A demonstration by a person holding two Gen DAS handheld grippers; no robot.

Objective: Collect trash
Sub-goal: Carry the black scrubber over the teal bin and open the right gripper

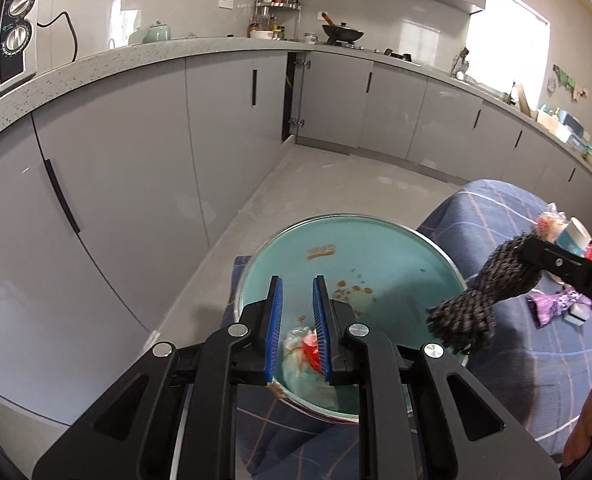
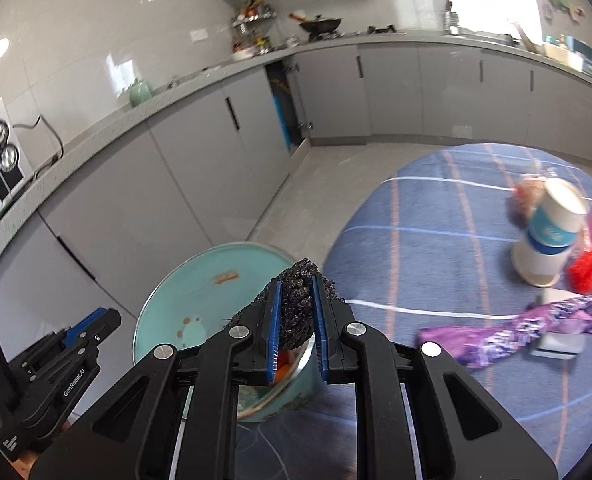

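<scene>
Left tongs (image 1: 297, 300) nearly closed, gripping nothing, poised over the teal enamel basin (image 1: 375, 248) — crumpled plastic wrapper (image 1: 303, 360) inside. Right tongs (image 2: 296, 300) clamped on a dark knitted cloth (image 2: 296, 312) above the basin rim. Paper cup (image 2: 547, 236) and purple wrapper (image 2: 515, 332) lie on the table (image 2: 415, 216).

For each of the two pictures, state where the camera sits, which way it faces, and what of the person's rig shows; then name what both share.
Left wrist: on the left gripper, facing down over the teal basin; right gripper at the right edge.
Right wrist: on the right gripper, shut on a dark scrubber; left gripper lower left.
Shared: basin, scrubber, paper cup, purple wrapper.
</scene>
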